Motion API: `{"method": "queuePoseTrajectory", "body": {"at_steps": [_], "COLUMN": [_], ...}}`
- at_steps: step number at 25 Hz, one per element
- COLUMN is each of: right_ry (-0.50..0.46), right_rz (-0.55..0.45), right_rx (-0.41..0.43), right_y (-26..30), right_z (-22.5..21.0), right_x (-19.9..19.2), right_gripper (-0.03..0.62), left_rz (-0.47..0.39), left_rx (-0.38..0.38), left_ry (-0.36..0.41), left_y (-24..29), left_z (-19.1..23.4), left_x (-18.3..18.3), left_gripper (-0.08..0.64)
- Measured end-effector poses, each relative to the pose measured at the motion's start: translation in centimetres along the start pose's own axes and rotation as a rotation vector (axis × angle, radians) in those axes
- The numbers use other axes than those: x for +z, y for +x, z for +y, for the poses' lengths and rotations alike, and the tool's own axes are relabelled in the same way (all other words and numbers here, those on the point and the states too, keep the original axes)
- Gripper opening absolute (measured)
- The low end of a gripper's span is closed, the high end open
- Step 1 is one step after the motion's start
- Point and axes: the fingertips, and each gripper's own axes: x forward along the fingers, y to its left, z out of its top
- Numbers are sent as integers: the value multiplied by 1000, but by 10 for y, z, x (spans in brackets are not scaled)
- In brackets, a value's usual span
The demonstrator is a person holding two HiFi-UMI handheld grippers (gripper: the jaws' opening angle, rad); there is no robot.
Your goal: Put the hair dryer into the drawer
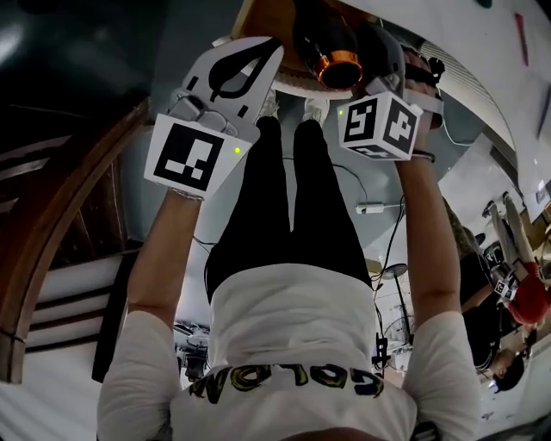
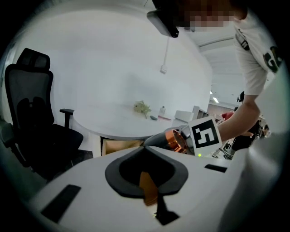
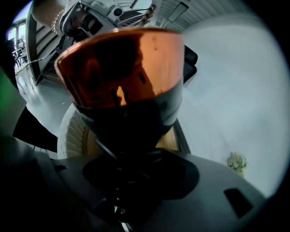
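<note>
The right hand-held gripper [image 3: 131, 156] clamps the hair dryer [image 1: 331, 52] at upper centre, near the open drawer [image 2: 118, 146]. It is probably stiff, smooth and weighty, so grip its body firmly. The left hand-held gripper [image 1: 256, 59] is closed and empty.

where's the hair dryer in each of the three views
head view: dark hair dryer with a copper ring at top centre
left gripper view: hair dryer just right of centre, copper ring showing
right gripper view: hair dryer close up, filling the upper centre
shared landmark: open wooden drawer, right beside the dryer in every view
</note>
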Motion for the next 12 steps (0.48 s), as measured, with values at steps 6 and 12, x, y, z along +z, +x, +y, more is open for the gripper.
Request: {"method": "queuePoseTrajectory", "body": {"at_steps": [6, 12], "right_ry": [-96, -149], "right_rz": [101, 153], "right_rx": [-14, -15], "right_y": [28, 48], "right_z": [0, 7], "right_x": [-6, -10], "right_gripper": [255, 255], "left_rz": [42, 45], "left_rx": [-15, -19], "left_ry": [6, 7], "left_y": [5, 2], "left_z": [10, 15], "left_x": [-6, -9], "left_gripper": [11, 11]}}
